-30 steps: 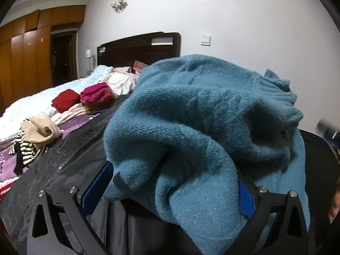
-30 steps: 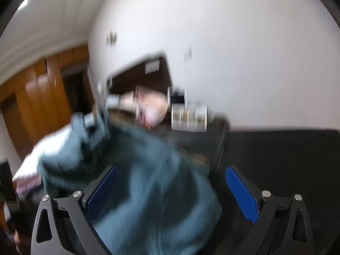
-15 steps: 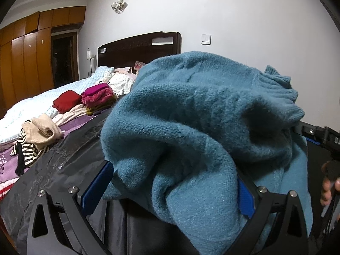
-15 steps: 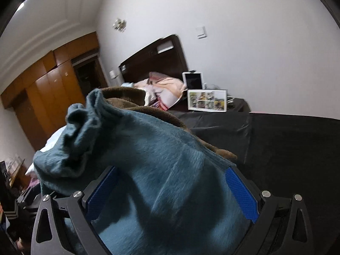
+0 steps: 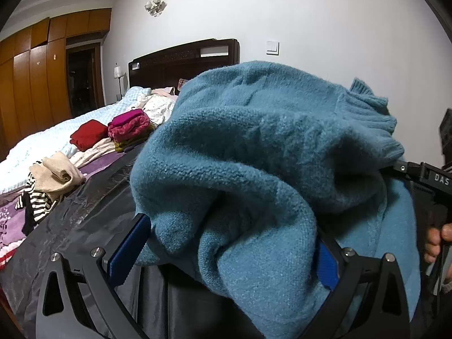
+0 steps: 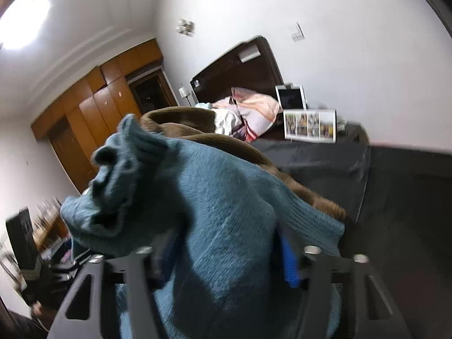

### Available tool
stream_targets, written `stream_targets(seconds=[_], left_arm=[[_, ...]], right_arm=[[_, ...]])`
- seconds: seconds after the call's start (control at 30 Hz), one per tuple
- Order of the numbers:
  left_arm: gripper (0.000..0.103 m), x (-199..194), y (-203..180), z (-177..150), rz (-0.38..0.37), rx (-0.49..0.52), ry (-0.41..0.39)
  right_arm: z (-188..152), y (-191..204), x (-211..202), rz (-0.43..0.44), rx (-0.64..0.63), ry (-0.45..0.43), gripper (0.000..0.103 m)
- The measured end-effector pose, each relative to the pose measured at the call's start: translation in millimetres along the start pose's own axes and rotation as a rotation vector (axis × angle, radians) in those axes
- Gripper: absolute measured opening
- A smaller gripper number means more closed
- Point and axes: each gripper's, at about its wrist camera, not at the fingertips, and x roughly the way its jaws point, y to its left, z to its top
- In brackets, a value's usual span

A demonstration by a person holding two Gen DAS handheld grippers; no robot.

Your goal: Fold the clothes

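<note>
A bulky teal knit sweater (image 5: 262,155) fills the left wrist view, bunched over a black-covered surface (image 5: 84,206). My left gripper (image 5: 226,254) has its jaws wide apart with the sweater heaped between the blue pads (image 5: 127,248). In the right wrist view the same sweater (image 6: 220,220) lies between my right gripper's (image 6: 223,260) narrowed jaws, which pinch a fold of it. Its ribbed cuff (image 6: 118,169) sticks up at the left. A brown garment (image 6: 197,130) lies behind it.
A bed with folded red (image 5: 89,134) and magenta (image 5: 130,124) clothes, a beige garment (image 5: 56,172) and a striped one (image 5: 36,200) lies to the left. A dark headboard (image 5: 183,56), wooden wardrobes (image 5: 34,79) and a photo frame (image 6: 309,125) on the black cover stand behind.
My right gripper's jaws have closed in on the sweater and the view has tilted. The right gripper has come into the left wrist view at the right edge. The left gripper barely moved.
</note>
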Motion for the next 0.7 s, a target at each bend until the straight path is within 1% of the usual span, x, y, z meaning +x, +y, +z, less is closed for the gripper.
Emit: stream_targets(seconds=[0.07,0.1,0.17,0.23,0.47,0.6,0.7], left_arm=[[0.102,-0.1,0.1,-0.1,0.003,0.001,-0.002],[0.102,-0.3,0.3,0.0,0.004,0.000,-0.003],[0.102,-0.5,0.8,0.0,0.005,-0.001,-0.004],[0.102,-0.2,1.5,0.3,0.005,-0.003,-0.005],[0.102,-2.5,6.1,-0.1,-0.015,-0.025,-0.017],[0.102,-7.2,7.7,-0.5,-0.058,-0.037,-0.035],[0.102,-16.4,6.1,-0.1,-0.097,-0.027,-0.033]], right_arm=[[-1.3,12.2,-10.6,-0.028,-0.037,-0.029,0.042],[-2.0,18.3,-15.9,-0.042,-0.055,-0.043,0.039],[-3.3,30.5,-26.5,-0.069,-0.092,-0.072,0.026],[-4.8,42.2,-36.9,-0.096,-0.127,-0.100,0.022],[-18.9,75.8,-74.0,-0.246,-0.217,-0.182,0.020],[-29.1,91.5,-101.5,-0.331,-0.250,-0.246,0.020],[-38.0,103.1,-123.0,-0.384,-0.281,-0.294,0.020]])
